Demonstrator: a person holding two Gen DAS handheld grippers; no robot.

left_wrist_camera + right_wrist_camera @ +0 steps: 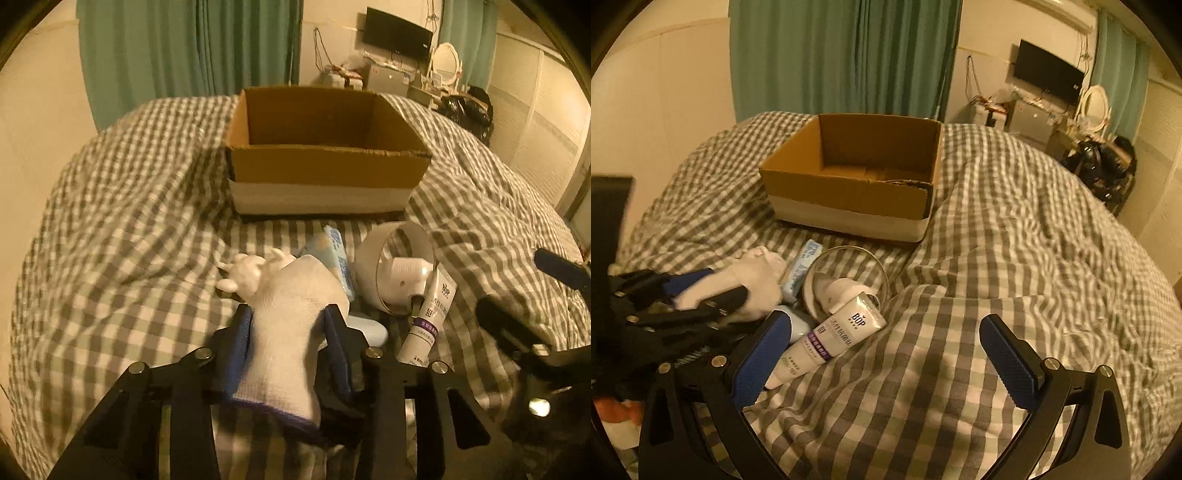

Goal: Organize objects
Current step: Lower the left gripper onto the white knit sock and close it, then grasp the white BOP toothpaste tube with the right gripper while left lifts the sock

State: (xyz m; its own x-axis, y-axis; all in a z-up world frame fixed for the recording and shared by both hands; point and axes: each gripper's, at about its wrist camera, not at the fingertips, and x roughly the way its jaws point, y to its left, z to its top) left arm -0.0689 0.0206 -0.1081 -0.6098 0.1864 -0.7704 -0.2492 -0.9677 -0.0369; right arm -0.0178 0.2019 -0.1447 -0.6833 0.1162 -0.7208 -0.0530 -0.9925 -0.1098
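Note:
My left gripper (290, 325) is shut on a white knitted glove (291, 317), held just above the bed; it also shows in the right wrist view (753, 280). Beyond it lie a white rabbit figure (247, 273), a blue tissue pack (338, 258), a white round fan (399, 266) and a white tube (430, 317). An open cardboard box (321, 166) stands further back and looks empty inside (857, 173). My right gripper (882, 343) is open and empty, to the right of the tube (831, 339) and fan (846, 284).
Everything lies on a bed with a rumpled grey checked cover (1015, 258). A pale blue object (369, 330) lies under the glove. Green curtains (192, 48), a wall screen (397, 33) and a cluttered dresser (1034, 110) are behind the bed.

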